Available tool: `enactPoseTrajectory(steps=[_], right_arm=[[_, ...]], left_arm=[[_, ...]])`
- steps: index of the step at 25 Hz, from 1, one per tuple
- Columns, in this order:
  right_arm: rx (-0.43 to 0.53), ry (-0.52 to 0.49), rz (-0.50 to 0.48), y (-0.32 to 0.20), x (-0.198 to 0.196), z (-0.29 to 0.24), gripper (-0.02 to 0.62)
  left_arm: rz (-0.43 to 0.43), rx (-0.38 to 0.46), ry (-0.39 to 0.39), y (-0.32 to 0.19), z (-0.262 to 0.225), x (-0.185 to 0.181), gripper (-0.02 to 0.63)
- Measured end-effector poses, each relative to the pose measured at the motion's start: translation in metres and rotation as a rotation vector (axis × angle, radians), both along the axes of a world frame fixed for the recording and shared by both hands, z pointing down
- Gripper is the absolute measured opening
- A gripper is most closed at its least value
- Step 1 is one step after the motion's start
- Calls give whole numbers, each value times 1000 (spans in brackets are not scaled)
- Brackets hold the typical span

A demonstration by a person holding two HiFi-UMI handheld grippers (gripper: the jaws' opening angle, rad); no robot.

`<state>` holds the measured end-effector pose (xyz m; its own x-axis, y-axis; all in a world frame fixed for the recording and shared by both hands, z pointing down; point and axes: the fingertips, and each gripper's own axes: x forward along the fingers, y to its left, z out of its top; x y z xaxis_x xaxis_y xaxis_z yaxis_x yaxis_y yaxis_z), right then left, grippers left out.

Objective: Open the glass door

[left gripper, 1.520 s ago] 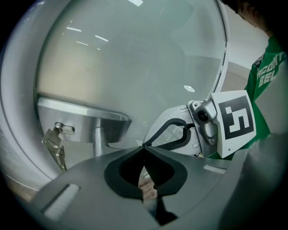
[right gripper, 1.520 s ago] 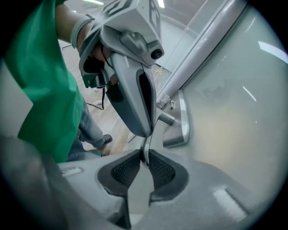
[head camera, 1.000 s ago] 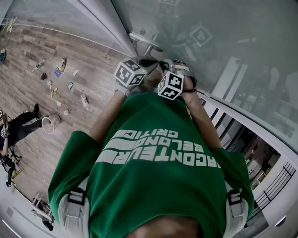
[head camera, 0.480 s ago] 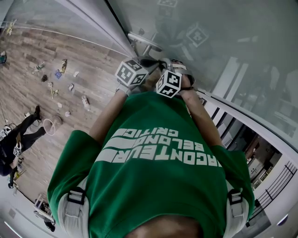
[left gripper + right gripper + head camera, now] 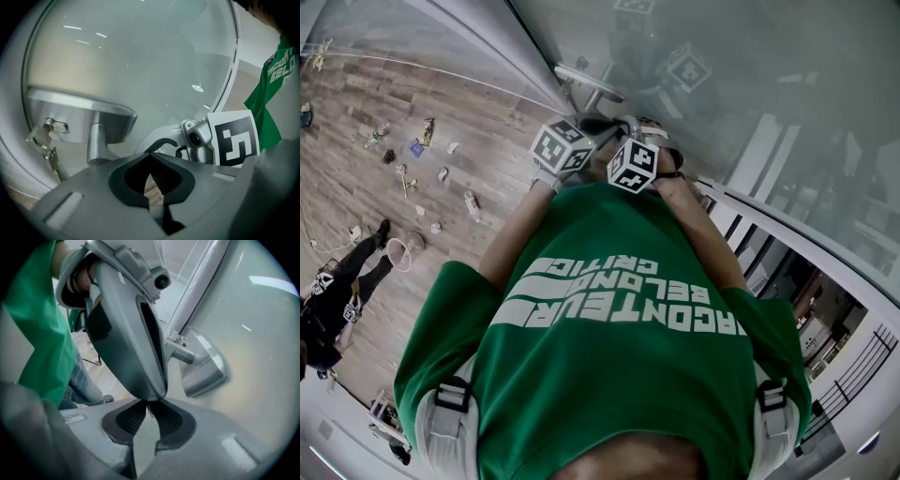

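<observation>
The glass door (image 5: pixel 750 75) stands right in front of me, its metal lock plate (image 5: pixel 79 112) carrying a round handle stem (image 5: pixel 96 140) and hanging keys (image 5: pixel 44 145). My left gripper (image 5: pixel 151 176) is shut just below the stem, where the handle's lever is hidden behind the gripper body; I see nothing between its pads. My right gripper (image 5: pixel 147 411) is also shut, its tips against the nose of the left gripper (image 5: pixel 140 343), beside the stem (image 5: pixel 180 352) and plate (image 5: pixel 206 373). In the head view both marker cubes sit side by side, left (image 5: pixel 562 147), right (image 5: pixel 633 166).
A metal door frame (image 5: pixel 506 56) runs along the glass edge. Small objects (image 5: pixel 422 169) lie scattered on the wooden floor at the left, where a person in black (image 5: pixel 337 291) moves. A railing (image 5: pixel 853 375) shows through the glass at lower right.
The right gripper has shifted a little left and up, closer to the left gripper. The person on the floor at the left has moved.
</observation>
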<state>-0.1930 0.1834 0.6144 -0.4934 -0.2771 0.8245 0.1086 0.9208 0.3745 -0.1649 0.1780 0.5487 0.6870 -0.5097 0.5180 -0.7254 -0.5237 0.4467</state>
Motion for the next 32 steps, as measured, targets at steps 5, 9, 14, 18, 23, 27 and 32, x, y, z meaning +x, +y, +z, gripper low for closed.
enactPoseTrajectory(steps=[5,9,14,18,23,27,32], right_arm=[[-9,-8,19,-1,-4,3,49],[1,-11,34,-4,-6,4,49],[-11,-26,26,-6,-9,2,49],[-23,-28,16,-7,-10,3,48],[-31,-24,7,-7,-9,2,49],[-42,-25,2,-7,-7,1,49],[-23,-24,-2,-9,-1,-5,49]], left_arm=[[-6,3,0,0,0,-1,15],[-15,5,-2,-1,0,0,15],[-15,2,-14,-3,1,-2,15],[-15,1,-16,-5,2,-2,15],[-12,-1,-23,-7,3,1,15],[-12,1,-21,-8,2,3,15],[-14,10,-15,-9,-1,5,15]])
